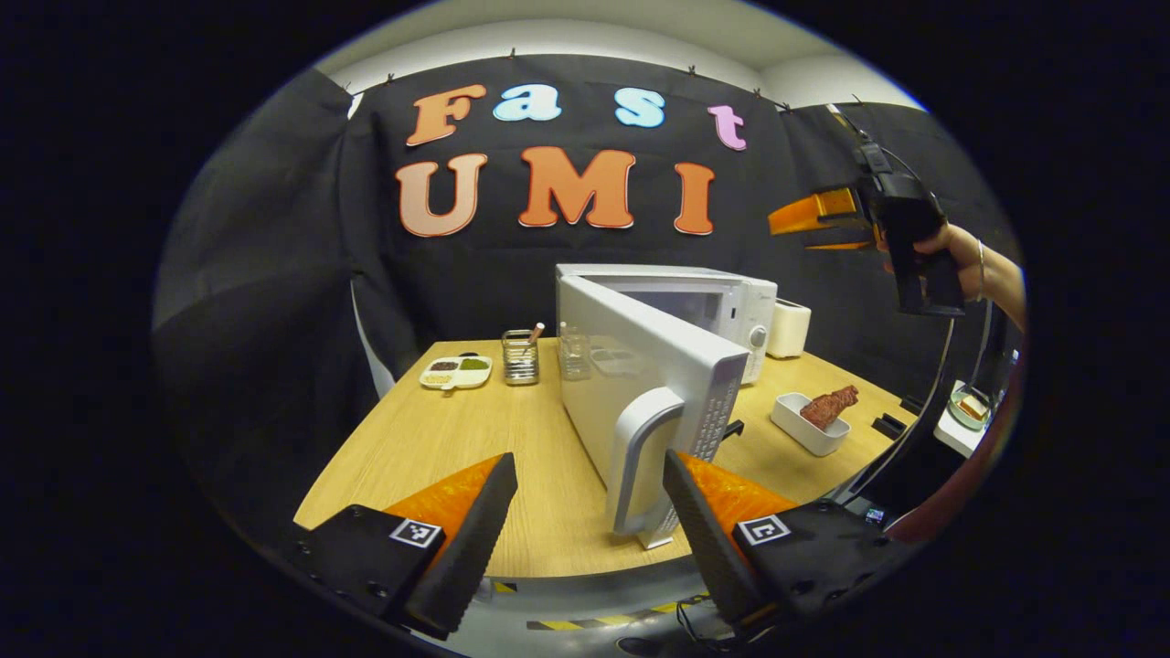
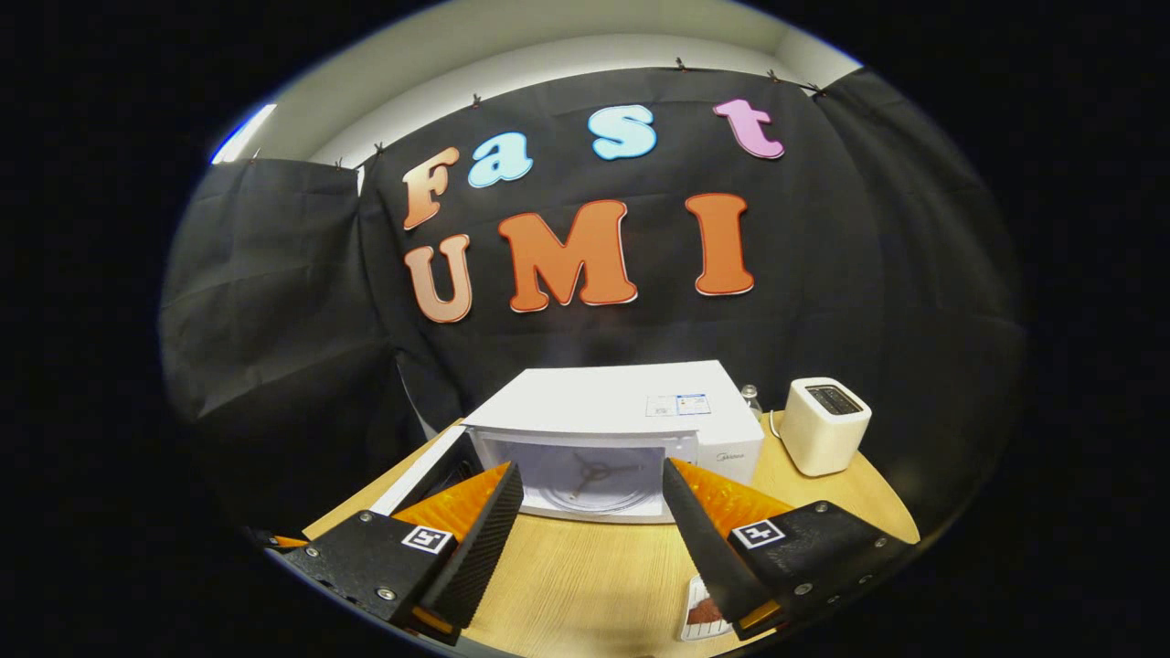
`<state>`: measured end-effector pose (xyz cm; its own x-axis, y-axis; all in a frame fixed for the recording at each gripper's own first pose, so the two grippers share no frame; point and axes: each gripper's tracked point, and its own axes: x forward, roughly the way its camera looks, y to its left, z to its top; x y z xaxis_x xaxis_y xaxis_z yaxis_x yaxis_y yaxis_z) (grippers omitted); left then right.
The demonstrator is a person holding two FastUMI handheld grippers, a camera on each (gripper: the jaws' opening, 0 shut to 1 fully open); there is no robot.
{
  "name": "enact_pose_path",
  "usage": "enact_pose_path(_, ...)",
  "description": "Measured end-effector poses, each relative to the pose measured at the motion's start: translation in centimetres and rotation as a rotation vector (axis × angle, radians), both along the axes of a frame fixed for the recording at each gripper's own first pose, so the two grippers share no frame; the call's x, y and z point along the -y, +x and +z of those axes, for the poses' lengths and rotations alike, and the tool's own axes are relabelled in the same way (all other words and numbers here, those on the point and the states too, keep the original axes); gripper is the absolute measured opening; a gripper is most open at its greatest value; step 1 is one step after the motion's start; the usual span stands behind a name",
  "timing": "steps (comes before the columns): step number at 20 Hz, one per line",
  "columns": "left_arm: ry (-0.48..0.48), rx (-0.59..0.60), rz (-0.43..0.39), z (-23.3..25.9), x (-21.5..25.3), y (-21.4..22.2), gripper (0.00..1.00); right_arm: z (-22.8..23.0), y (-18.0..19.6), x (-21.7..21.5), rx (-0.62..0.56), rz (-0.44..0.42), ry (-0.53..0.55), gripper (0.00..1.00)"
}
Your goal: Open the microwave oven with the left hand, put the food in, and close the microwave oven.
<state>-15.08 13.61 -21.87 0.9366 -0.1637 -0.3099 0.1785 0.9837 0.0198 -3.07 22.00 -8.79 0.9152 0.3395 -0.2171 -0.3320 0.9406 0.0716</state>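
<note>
My left gripper (image 1: 590,512) gapes wide, empty, at the white microwave oven's (image 1: 722,306) swung-open door (image 1: 640,384); my right gripper (image 2: 592,512), equally spread, holds nothing. Reddish-brown food (image 1: 829,406) lies in a white rectangular dish (image 1: 804,428) on the wooden table (image 1: 439,439).

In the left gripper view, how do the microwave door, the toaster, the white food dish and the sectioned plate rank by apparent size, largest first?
1. Microwave door, by far the largest, though it also stands nearest the camera.
2. White food dish.
3. Toaster and sectioned plate: these look alike, so I do not rank them.
</note>
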Motion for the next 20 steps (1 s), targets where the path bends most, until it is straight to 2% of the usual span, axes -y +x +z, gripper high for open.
enact_pose_path(1,-0.007,0.008,0.029,0.8,-0.7,-0.1,0.98,0.0,0.5,1.2,0.001,-0.027,0.019,1.0)
enact_pose_path(2,-0.02,0.027,0.059,2.0,-1.3,0.2,1.0,-0.1,0.9,2.8,0.003,-0.06,0.038,0.95)
enact_pose_path(6,-0.06,0.089,0.137,6.1,-3.5,1.7,0.98,-1.6,1.9,10.3,0.006,-0.222,0.092,0.95)
enact_pose_path(9,0.024,0.136,0.192,8.0,-5.9,3.2,1.0,-3.5,1.8,15.4,0.01,-0.327,0.131,0.95)
enact_pose_path(11,0.053,0.135,0.197,8.4,-6.4,4.2,0.98,-5.6,1.5,17.9,-0.005,-0.388,0.155,0.95)
enact_pose_path(15,0.065,0.122,0.186,8.3,-5.2,6.2,0.98,-10.8,0.8,20.1,-0.039,-0.443,0.206,0.95)
enact_pose_path(16,0.065,0.131,0.182,8.5,-4.8,6.6,1.0,-12.6,0.8,20.0,-0.059,-0.448,0.218,0.95)
enact_pose_path(20,0.026,0.158,0.158,9.6,-2.3,8.1,0.98,-19.4,0.7,19.6,-0.172,-0.462,0.297,0.95)
